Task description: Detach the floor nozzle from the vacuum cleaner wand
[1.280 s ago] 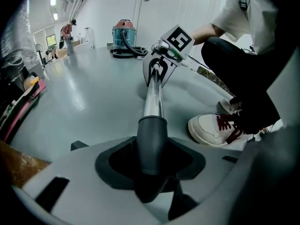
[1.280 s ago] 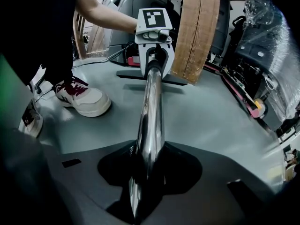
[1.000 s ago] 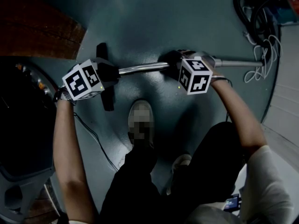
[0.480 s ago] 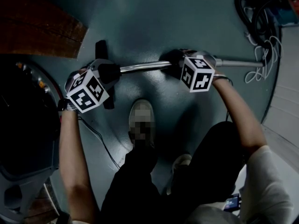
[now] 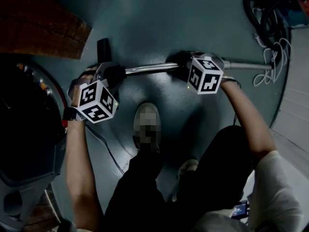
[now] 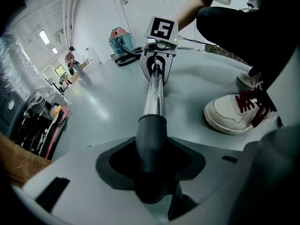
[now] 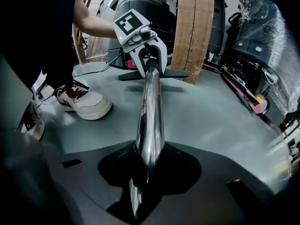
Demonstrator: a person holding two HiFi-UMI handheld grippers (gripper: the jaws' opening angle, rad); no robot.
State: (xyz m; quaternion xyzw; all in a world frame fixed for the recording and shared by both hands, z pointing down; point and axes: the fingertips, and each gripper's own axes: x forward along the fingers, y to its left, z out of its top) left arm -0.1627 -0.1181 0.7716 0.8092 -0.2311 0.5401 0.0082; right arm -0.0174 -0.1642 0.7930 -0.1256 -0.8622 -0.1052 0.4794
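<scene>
- wooden board (image 5: pixel 38 28) lies at far left on the grey floor (image 5: pixel 159 13), well apart from the work.
- left tool (image 5: pixel 115 74) points steeply down. its jaws are clamped on the dark neck (image 6: pixel 151 135) of the floor nozzle (image 5: pixel 103 50), with a jaw on each side of the neck in the left gripper view.
- floor nozzle is a black bar flat on the floor, crosswise to the wand. in the head view most of it is hidden under the left tool; one end sticks out above it.
- wand (image 5: pixel 147 70) is a chrome tube running low over the floor from one tool to the other. its left end sits inside the nozzle neck, so the joint is not yet apart.
- white shoe (image 5: pixel 145 111) stands on the floor between the two tools, near the wand but not touching it.
- right tool (image 5: pixel 177 63) also points steeply down. its jaws are clamped on the bare chrome wand and have just been closing a little further on it.
- past the right tool the wand carries on to the right, toward white cables (image 5: pixel 273 57) and a black hose coil (image 5: pixel 256 11) at the top right edge.
</scene>
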